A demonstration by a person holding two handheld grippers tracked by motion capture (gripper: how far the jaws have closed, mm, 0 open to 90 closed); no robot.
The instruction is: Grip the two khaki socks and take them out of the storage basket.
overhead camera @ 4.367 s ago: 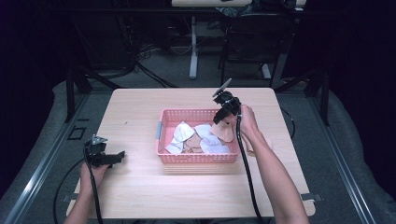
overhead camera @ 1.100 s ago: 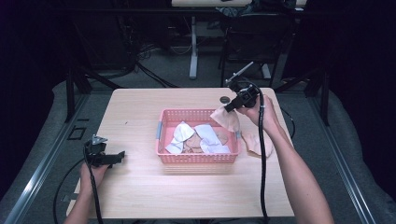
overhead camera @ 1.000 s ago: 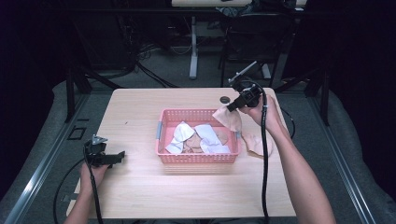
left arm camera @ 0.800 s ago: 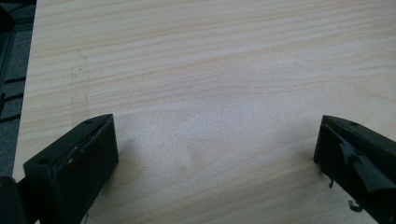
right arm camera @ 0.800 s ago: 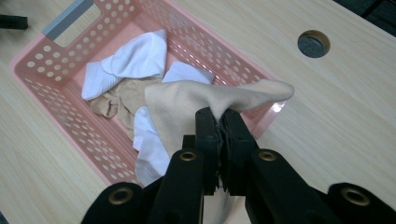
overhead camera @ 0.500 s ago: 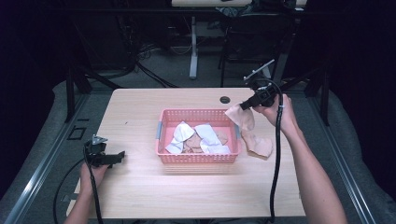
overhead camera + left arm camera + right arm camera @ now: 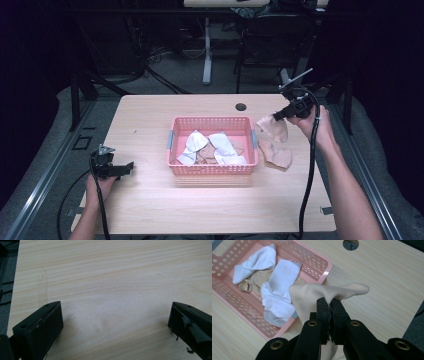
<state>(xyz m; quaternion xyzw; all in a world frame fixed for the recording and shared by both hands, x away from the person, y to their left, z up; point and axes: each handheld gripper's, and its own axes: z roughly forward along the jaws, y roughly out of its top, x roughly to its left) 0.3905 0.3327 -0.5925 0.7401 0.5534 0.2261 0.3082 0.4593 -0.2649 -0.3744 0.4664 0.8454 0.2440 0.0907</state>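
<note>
Wood bench (image 7: 150,200), pink basket (image 7: 212,121) left of right gripper (image 7: 276,116), which is clamped on a beige sock (image 7: 312,296) mid-carry; next, lower it onto the sock (image 7: 277,154) just below; left gripper (image 7: 131,166) idle, jaws apart.

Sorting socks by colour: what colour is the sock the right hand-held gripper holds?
Beige, a pale tan sock; it shows best in the right gripper view.
</note>
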